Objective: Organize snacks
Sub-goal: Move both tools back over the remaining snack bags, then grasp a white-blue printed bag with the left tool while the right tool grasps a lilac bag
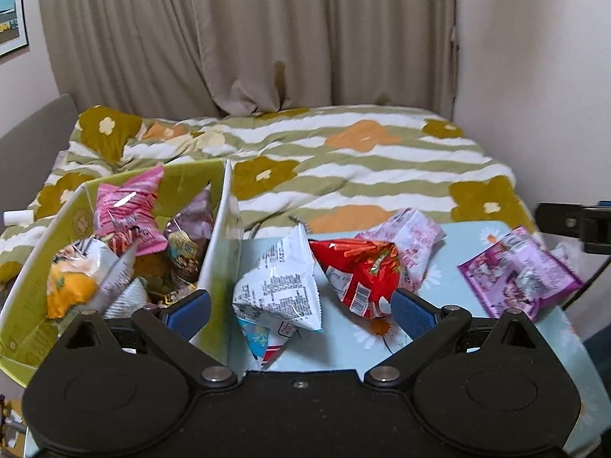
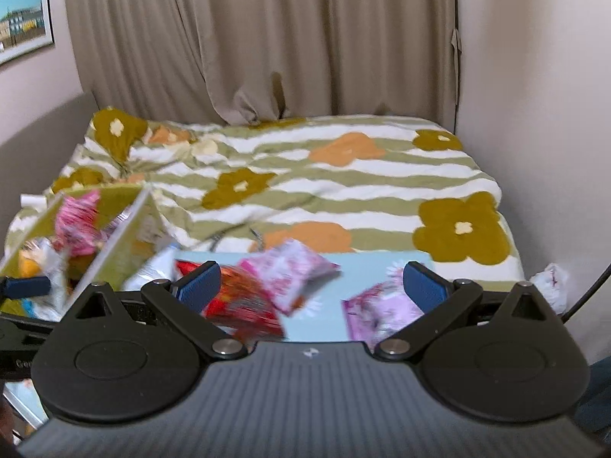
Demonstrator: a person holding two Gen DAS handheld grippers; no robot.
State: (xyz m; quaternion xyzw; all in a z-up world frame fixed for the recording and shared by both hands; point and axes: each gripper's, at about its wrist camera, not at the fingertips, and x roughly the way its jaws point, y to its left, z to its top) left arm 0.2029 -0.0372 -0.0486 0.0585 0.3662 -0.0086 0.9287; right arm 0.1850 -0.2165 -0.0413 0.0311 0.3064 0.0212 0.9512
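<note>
Four packets are lying loose on the worktop [image 1: 473, 347], right of the box [image 1: 221, 236]. Left gripper [image 1: 299, 311] is hovering, fingers apart, straddling the white packet [image 1: 278, 290]; right gripper [image 2: 311, 286] likewise empty. Closing should pinch the crimped top, avoiding the box wall.

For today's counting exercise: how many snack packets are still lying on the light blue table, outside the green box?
4: a white packet beside the green box, a red packet right of it, a pale pink packet behind the red, a purple packet far right. Others may be hidden behind the gripper.
</note>
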